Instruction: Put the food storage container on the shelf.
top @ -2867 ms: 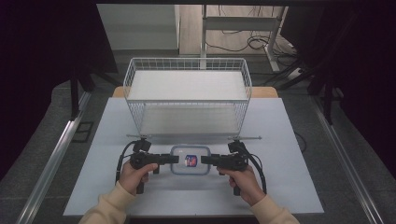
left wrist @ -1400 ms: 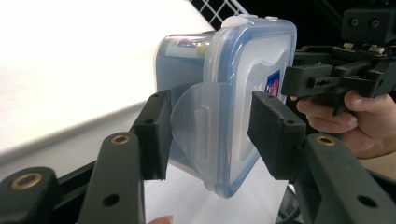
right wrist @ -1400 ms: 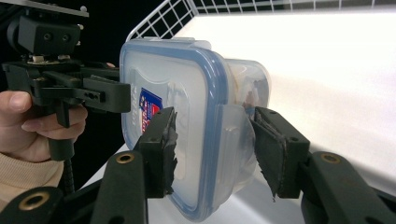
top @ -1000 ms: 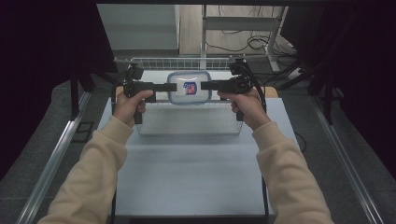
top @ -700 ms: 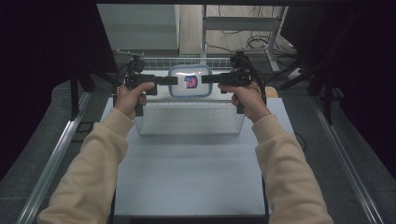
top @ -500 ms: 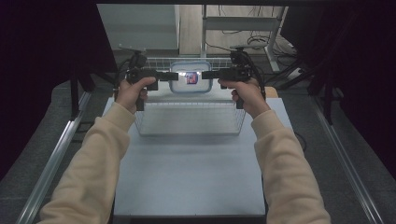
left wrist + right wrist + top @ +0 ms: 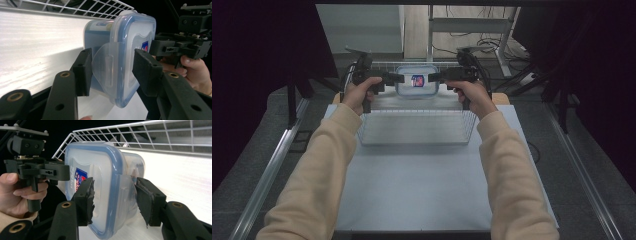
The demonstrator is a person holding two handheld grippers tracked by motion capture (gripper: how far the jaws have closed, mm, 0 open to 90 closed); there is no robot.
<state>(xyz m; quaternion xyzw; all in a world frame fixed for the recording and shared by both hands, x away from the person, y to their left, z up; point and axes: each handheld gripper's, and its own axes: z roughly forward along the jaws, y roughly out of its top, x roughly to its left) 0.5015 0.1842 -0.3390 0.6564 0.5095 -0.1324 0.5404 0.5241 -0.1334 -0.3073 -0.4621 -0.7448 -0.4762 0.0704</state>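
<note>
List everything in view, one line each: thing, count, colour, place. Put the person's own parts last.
Lidded food container: one, clear with a blue-rimmed lid and a red and blue label, held up between the two claws over the far part of the basket.
Wire basket: one, white, at the far end of the table.
Table: one, pale grey top, in front of the person.
Desk frame: one, grey, on the floor behind the table, with cables beside it.
Left claw: one, black, pads to either side of the container's side flap.
Right claw: one, black, at the opposite flap; its jaws have just been opening, the container between them.
Sleeves: two, cream, coming in from the bottom.
</note>
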